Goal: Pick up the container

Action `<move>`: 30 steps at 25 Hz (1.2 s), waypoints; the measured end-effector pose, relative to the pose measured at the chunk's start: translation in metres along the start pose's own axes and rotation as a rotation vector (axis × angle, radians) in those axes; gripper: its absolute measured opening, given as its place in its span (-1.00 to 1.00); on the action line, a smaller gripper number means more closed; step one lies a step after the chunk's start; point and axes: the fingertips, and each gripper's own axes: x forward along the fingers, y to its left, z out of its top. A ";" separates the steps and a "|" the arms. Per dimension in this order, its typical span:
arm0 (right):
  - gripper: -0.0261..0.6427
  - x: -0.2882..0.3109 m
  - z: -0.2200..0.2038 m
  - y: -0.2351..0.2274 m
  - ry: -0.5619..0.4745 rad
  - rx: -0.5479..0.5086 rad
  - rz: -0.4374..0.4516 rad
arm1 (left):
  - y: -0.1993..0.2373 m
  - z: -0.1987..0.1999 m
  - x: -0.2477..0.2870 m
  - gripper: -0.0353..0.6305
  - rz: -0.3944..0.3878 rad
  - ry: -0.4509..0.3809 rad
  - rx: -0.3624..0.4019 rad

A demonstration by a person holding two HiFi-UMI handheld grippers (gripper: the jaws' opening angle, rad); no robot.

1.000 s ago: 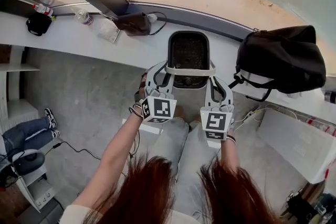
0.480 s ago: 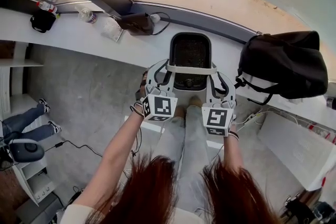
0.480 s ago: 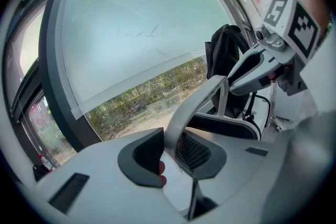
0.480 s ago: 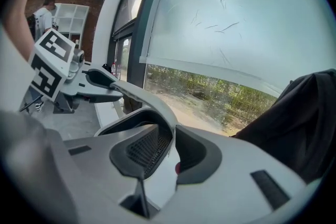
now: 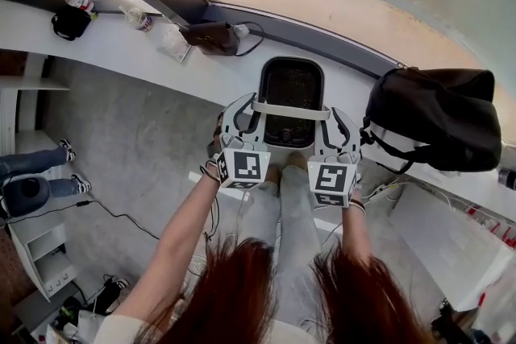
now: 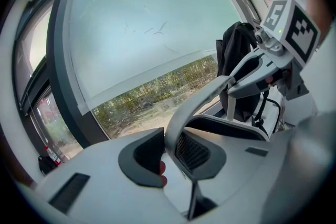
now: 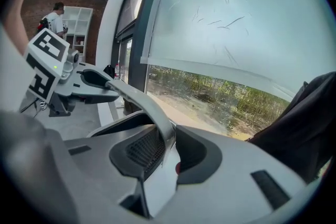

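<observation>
Spanning the black mesh container (image 5: 292, 84) from side to side, a pale handle (image 5: 290, 110) is held at both ends. The left gripper (image 5: 248, 107) takes its left end and the right gripper (image 5: 330, 115) its right end. In the left gripper view the dark fingers (image 6: 139, 157) are pressed onto the pale band, which arches up and away between them. In the right gripper view the fingers (image 7: 197, 152) are clamped on the same band in the same way.

The container is at the front edge of the white worktop (image 5: 121, 52), its long side running from that edge back toward the window frame (image 5: 322, 32). Whether its base rests on the worktop or hangs just above it cannot be told.

To the container's right a black bag (image 5: 431, 117) bulks over the worktop, its straps hanging near the right gripper's outer side, so that side is tight. On the left a bare stretch of worktop lies open, reaching to a dark pouch (image 5: 211, 36) with a cable at the back edge. Farther along toward the far left end lie a clear packet (image 5: 171, 44), a plastic bottle (image 5: 135, 18) and a small black item (image 5: 71, 22).

Beyond the front edge is open grey floor (image 5: 121, 141), with a black cable trailing across it and another person's legs (image 5: 32, 165) at the far left.
</observation>
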 end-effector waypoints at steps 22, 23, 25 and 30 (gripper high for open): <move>-0.69 0.010 -0.001 -0.010 0.008 -0.035 0.032 | 0.006 0.003 0.003 -0.67 0.172 0.122 -0.092; -0.69 0.011 -0.001 -0.010 0.005 -0.034 0.034 | 0.005 0.004 0.003 -0.67 0.172 0.124 -0.099; -0.69 0.013 -0.001 -0.013 0.003 -0.034 0.029 | 0.004 0.007 0.003 -0.67 0.169 0.124 -0.107; -0.70 0.014 -0.001 -0.018 0.024 -0.068 0.024 | 0.003 0.008 0.004 -0.67 0.176 0.141 -0.137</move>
